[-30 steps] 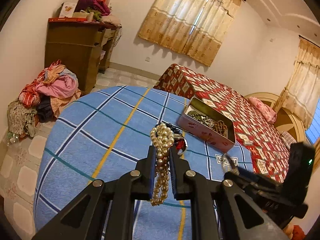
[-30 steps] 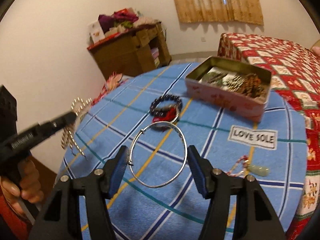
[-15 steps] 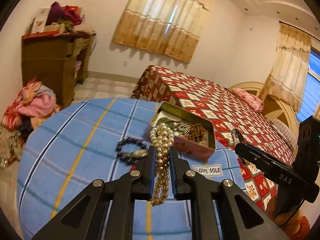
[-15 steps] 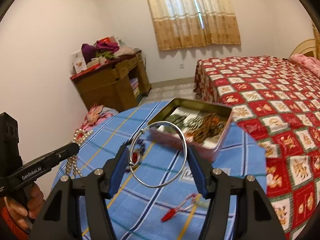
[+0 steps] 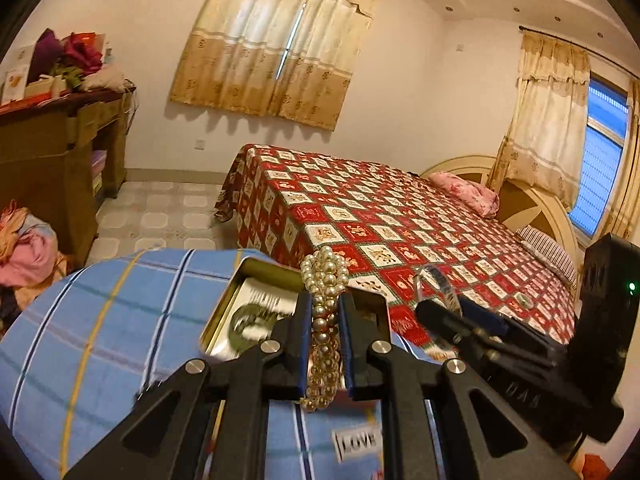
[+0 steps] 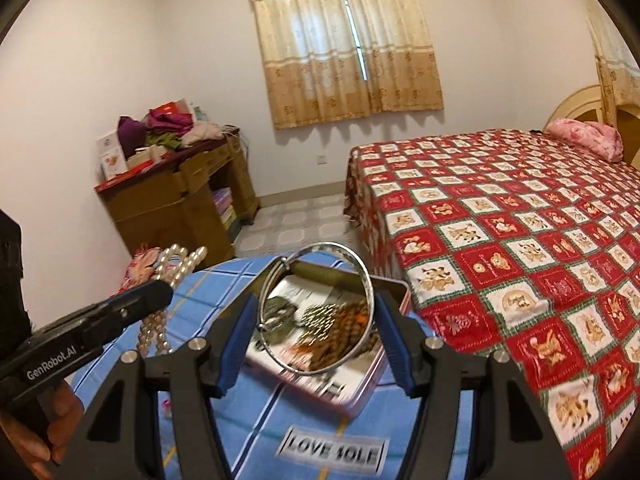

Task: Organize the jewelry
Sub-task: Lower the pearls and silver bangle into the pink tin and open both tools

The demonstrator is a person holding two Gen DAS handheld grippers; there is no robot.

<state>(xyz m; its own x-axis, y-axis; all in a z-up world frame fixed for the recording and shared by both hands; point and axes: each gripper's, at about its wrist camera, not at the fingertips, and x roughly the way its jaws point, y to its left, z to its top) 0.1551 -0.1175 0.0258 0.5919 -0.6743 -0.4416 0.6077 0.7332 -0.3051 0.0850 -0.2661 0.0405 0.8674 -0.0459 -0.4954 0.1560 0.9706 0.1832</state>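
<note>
pearl strand (image 5: pixel 324 320): clamped, dangling | silver bangle (image 6: pixel 316 308): held upright | tin (image 6: pixel 352 376): open (jewelry inside)

Warm dim daylight through curtains (image 5: pixel 276 40); fisheye-bent edges, motion-blurred foreground.

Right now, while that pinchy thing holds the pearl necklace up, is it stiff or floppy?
Probably floppy: the pearl necklace droops in loops above and below the left gripper, which is shut on it. It may swing, since its lower end hangs free above the blue cloth. The round, shiny beads could also be slippery, so it might slide out if loosened.
</note>
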